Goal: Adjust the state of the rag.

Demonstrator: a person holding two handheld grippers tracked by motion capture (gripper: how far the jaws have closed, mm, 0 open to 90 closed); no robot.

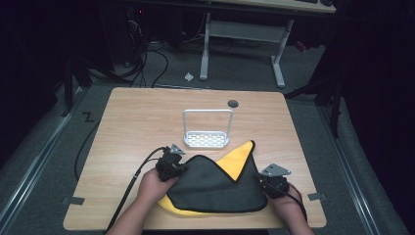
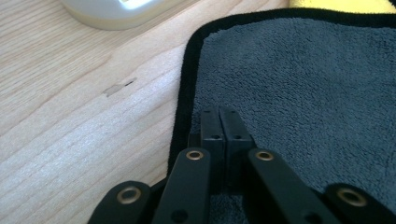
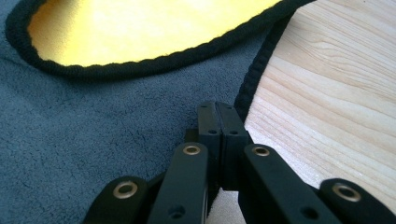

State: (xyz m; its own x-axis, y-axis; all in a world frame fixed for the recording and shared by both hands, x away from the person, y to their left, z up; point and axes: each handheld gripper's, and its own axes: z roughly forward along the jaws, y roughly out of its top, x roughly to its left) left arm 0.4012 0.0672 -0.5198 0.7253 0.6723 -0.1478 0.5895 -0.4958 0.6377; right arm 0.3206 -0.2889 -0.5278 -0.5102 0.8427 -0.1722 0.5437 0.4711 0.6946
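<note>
Black jaws, brass rivets, grey plates, black cables

A white wire-handled rack (image 1: 207, 131) stands on the wooden table (image 1: 132, 122) just behind the grey-and-yellow cloth (image 1: 218, 183), its upright handle blocking passage straight over it. To the rack's left and right the tabletop lies bare. Behind it, a small dark round disc (image 1: 233, 103) lies flat.

High view overlooks table (image 1: 147, 117); gripper views skim it closely.
</note>
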